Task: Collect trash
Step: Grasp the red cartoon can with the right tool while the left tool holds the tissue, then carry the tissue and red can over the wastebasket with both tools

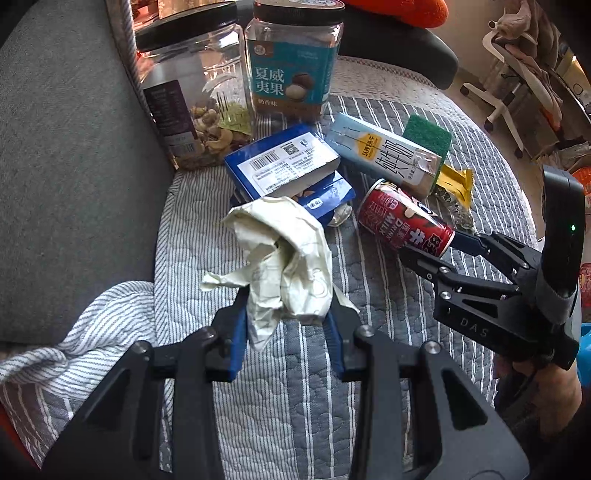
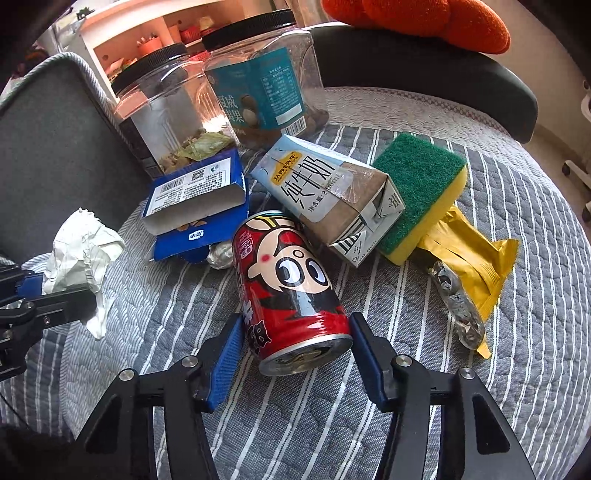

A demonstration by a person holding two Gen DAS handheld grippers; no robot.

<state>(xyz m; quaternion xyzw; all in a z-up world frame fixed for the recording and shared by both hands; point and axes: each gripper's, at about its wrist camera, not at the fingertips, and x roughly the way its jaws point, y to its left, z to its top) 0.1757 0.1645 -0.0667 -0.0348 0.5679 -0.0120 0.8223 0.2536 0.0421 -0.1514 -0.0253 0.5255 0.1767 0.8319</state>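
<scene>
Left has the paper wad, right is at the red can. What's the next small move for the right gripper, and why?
Probably finish closing the right gripper on the red can. The can lies on its side between the blue pads, which flank its near end with slight gaps showing, so the grip doesn't look firm yet. The left gripper already clamps the crumpled paper.

Two clear jars with black lids are parked at the back: a nut jar on the left and a teal-labelled jar right beside it. A green-and-yellow sponge is wedged against the cluttered pile, lying on the striped quilt that everything's spread over. An orange cushion is slumped on a black armrest behind, and a white chair can be spotted further off.
</scene>
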